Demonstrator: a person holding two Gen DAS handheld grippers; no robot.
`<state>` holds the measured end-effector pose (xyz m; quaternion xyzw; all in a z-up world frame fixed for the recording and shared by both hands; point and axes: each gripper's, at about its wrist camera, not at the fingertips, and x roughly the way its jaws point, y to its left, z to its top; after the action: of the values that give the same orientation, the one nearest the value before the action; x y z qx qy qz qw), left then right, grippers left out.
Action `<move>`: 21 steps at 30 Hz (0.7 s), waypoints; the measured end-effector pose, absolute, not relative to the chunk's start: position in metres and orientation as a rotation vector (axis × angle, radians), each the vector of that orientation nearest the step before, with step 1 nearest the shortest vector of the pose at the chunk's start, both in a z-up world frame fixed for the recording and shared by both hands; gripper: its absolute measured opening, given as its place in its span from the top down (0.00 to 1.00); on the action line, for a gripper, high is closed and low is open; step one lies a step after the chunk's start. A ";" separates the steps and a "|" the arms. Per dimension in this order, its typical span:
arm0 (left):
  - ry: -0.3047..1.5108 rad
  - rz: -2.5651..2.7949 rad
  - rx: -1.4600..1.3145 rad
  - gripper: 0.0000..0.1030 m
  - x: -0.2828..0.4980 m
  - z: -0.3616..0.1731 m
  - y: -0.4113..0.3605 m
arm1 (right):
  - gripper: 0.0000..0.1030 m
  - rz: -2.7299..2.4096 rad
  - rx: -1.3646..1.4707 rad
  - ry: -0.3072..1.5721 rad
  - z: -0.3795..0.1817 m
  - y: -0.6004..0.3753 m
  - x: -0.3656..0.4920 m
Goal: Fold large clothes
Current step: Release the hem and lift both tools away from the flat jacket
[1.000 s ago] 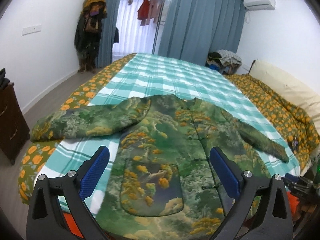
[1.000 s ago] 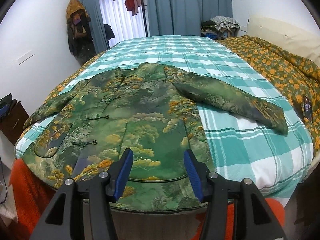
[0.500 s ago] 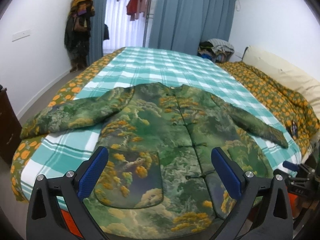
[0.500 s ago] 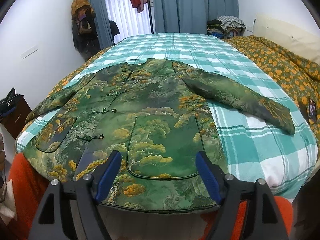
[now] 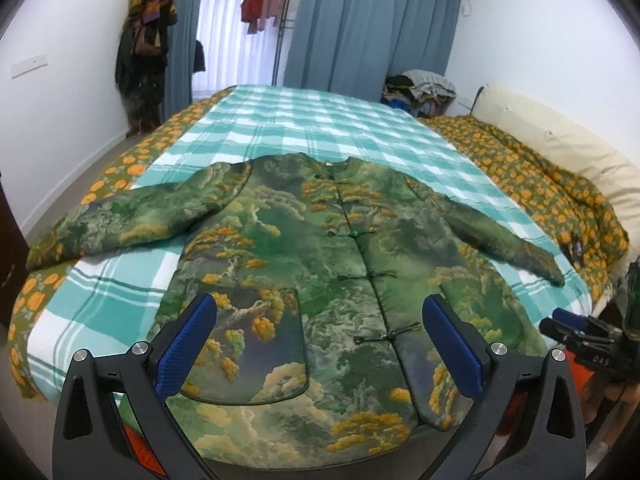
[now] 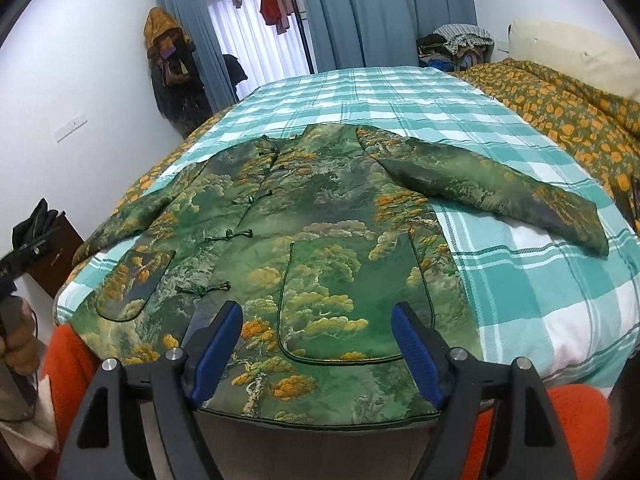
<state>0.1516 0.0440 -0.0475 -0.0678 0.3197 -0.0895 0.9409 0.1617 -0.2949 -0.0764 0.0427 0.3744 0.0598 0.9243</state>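
A large green padded jacket (image 5: 320, 248) with orange and cloud print lies flat, front up, on the bed, both sleeves spread out; it also shows in the right wrist view (image 6: 320, 240). Its hem hangs at the near bed edge. My left gripper (image 5: 320, 344) is open and empty, hovering over the lower hem above the left pocket. My right gripper (image 6: 318, 344) is open and empty, over the hem by the right pocket. The right gripper's tip (image 5: 568, 326) shows at the far right of the left wrist view.
The bed has a teal plaid cover (image 5: 320, 128) and an orange-flowered quilt (image 5: 552, 192) with a cream pillow on the right. A dark cabinet (image 6: 48, 256) stands left of the bed. Coats hang on the left wall (image 5: 144, 48). Blue curtains hang behind.
Both grippers have drawn back and risen slightly, so more of the jacket's hem shows. The right jaws have opened wider. The jacket has not moved.
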 end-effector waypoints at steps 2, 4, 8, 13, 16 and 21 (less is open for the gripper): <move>0.655 -0.179 -0.138 0.01 0.152 -0.048 0.044 | 0.24 0.116 0.085 0.772 -0.078 -0.295 0.162; 0.653 -0.171 -0.134 0.01 0.152 -0.047 0.044 | 0.24 0.112 0.087 0.778 -0.079 -0.296 0.163; 0.650 -0.152 -0.126 0.01 0.153 -0.048 0.046 | 0.24 0.111 0.080 0.780 -0.080 -0.295 0.162; 0.651 -0.120 -0.143 0.01 0.156 -0.051 0.052 | 0.24 0.122 0.081 0.774 -0.079 -0.295 0.162; 0.647 -0.115 -0.142 0.01 0.157 -0.052 0.054 | 0.24 0.117 0.073 0.771 -0.079 -0.294 0.162; 0.655 -0.120 -0.161 0.01 0.160 -0.055 0.059 | 0.24 0.119 0.081 0.750 -0.075 -0.296 0.162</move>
<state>0.1598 0.0595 -0.0552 -0.0788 0.3212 -0.0590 0.9419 0.1621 -0.2959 -0.0752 0.0394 0.3662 0.0581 0.9279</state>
